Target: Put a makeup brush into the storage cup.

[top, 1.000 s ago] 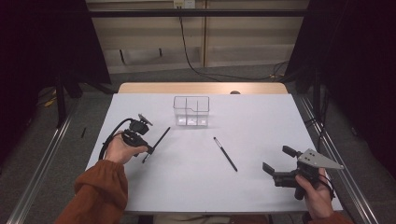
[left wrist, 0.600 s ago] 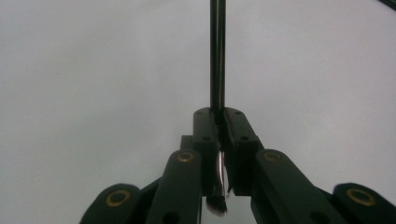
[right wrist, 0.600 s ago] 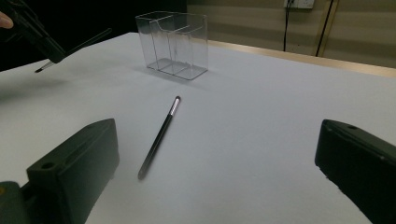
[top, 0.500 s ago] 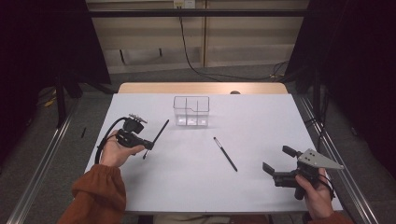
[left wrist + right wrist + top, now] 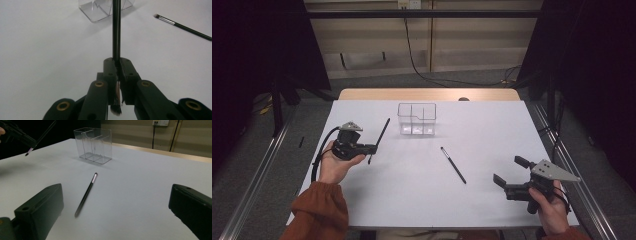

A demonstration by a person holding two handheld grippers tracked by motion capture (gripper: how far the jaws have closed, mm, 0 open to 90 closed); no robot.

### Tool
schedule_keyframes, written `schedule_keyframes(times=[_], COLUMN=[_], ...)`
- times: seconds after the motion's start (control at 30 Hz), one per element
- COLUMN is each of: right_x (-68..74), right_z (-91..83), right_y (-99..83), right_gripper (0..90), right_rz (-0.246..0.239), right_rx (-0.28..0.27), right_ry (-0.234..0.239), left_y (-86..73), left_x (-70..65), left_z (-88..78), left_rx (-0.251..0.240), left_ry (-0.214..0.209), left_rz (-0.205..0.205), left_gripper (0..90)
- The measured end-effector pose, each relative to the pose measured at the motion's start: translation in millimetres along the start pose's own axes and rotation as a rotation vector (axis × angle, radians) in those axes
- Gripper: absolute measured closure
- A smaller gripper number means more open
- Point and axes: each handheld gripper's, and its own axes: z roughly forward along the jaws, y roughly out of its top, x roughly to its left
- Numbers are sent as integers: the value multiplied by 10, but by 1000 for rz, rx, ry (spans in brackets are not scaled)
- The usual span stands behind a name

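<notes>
My left gripper (image 5: 373, 148) is shut on a black makeup brush (image 5: 381, 136), held off the white table at its left side. In the left gripper view the jaws pinch the brush (image 5: 115, 30) near its bristle end, and the handle points toward a clear plastic organiser (image 5: 105, 10). The organiser (image 5: 417, 119) stands at the table's far middle. A second black brush (image 5: 453, 165) lies flat near the centre, between the two grippers. My right gripper (image 5: 507, 169) rests open at the near right with nothing between its jaws; that brush (image 5: 86, 195) lies ahead of it.
The white table (image 5: 492, 125) ends in a wooden strip at the far edge. Metal rails run along the floor on both sides. Cables hang on the back wall. The left gripper's cable loops beside the left hand (image 5: 334, 167).
The left gripper and its brush have shifted slightly away from the person, and the brush now tilts more steeply. The right gripper has not moved.
</notes>
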Motion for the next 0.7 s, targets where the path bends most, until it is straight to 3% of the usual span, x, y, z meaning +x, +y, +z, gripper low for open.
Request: schedule_keyframes(times=[0.33, 0.7], right_x=[3, 7], right_z=[1, 9], right_y=[1, 2], right_gripper=[0, 0], right_rz=[-2, -6], right_rx=[-2, 1], right_ry=[2, 5], left_y=[-50, -64], left_x=[-6, -34], left_z=[-82, -126], left_rx=[-161, -237], left_ry=[8, -31], left_rz=[1, 14], left_gripper=[844, 844])
